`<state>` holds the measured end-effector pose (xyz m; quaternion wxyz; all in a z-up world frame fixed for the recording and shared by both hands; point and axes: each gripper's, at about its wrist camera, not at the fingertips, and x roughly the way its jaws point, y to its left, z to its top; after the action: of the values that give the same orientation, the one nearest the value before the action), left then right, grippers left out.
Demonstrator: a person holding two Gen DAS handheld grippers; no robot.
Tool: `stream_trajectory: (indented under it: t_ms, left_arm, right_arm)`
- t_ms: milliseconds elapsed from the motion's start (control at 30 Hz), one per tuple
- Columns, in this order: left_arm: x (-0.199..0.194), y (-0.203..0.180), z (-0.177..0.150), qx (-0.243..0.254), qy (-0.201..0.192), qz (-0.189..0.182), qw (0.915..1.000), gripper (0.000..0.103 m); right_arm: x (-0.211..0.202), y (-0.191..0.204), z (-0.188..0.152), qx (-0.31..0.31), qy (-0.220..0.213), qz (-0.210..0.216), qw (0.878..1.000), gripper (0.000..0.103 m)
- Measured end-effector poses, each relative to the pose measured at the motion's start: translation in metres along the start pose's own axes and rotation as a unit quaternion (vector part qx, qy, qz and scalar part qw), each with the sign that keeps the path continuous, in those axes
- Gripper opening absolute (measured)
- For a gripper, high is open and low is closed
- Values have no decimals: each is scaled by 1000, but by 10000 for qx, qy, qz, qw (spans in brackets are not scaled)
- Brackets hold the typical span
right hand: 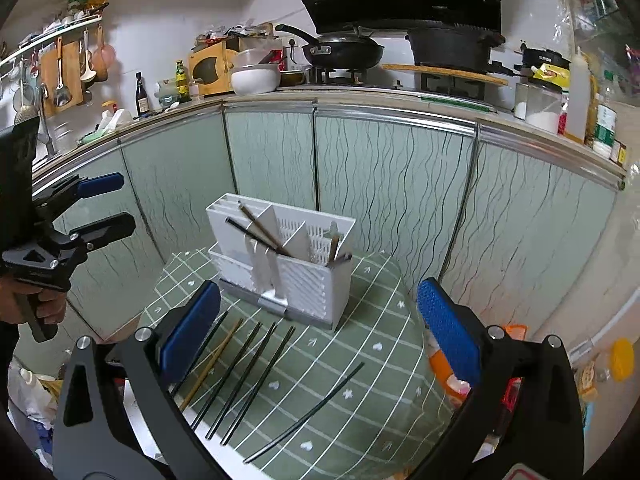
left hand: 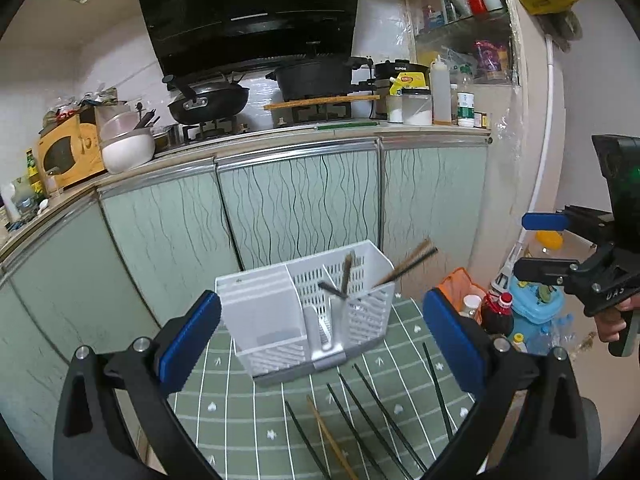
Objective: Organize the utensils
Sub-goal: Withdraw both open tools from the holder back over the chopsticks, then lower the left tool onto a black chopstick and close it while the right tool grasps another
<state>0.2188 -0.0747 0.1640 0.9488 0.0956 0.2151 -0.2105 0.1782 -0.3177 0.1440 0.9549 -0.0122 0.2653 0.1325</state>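
A white utensil holder with compartments stands on a small table under a green checked cloth. Chopsticks lean out of one compartment, and a brown one stands in another. Several dark chopsticks and a wooden one lie loose in front of the holder. One dark chopstick lies apart to the right. My left gripper is open and empty, short of the holder. My right gripper is open and empty above the loose chopsticks. Each shows in the other's view, left gripper and right gripper.
Pale green cabinet doors stand close behind the table. The counter above carries a wok, a black pot and jars. An orange bag, bottles and a blue box crowd the floor to the table's right.
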Motion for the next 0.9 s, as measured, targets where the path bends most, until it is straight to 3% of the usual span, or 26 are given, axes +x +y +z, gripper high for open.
stream_trajectory:
  t_ms: [433,900]
  left_arm:
    - [-38,-7,-59,-192,110,70,9997,99]
    - [-31,-11,-125,-427,304,295,9982,99]
  right_arm:
    - [-26,15,-60,127,16,-106,9999,95]
    - [-11,25,-120,228,205,-313,9990,95]
